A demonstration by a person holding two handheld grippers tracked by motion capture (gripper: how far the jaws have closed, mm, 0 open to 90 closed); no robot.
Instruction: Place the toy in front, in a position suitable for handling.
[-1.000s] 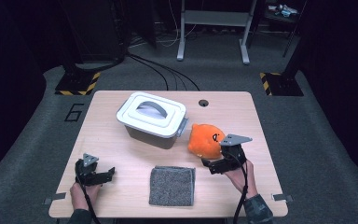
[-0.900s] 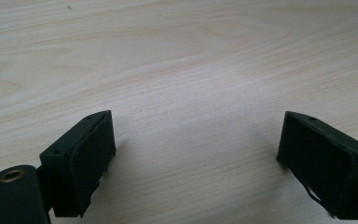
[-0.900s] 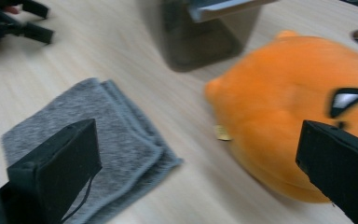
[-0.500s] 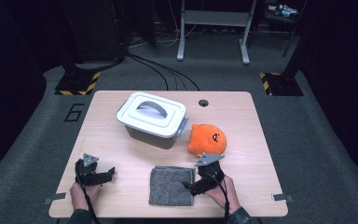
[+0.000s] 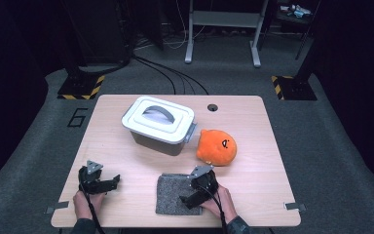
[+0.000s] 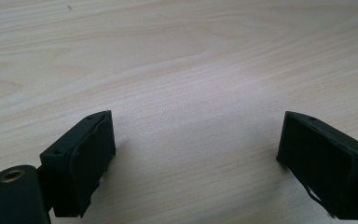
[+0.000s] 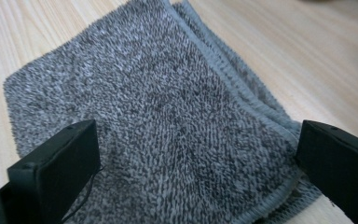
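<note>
A folded grey towel [image 5: 172,195] lies near the table's front edge, and my right gripper [image 5: 189,199] hovers over its right part, open. In the right gripper view the towel [image 7: 168,116] spreads between the two wide-apart jaws. An orange round plush toy [image 5: 217,146] sits just behind, free of any gripper. My left gripper [image 5: 108,182] rests open at the front left; its own view has bare wooden table [image 6: 182,70] between the jaws.
A white lidded box with a grey handle [image 5: 158,124] stands mid-table, left of the plush toy. A small round hole [image 5: 212,107] sits near the table's back edge. Bare wood lies at the right side and back left.
My right gripper left the plush toy, moved left and toward the front edge, and now sits over the towel. The left gripper has stayed put.
</note>
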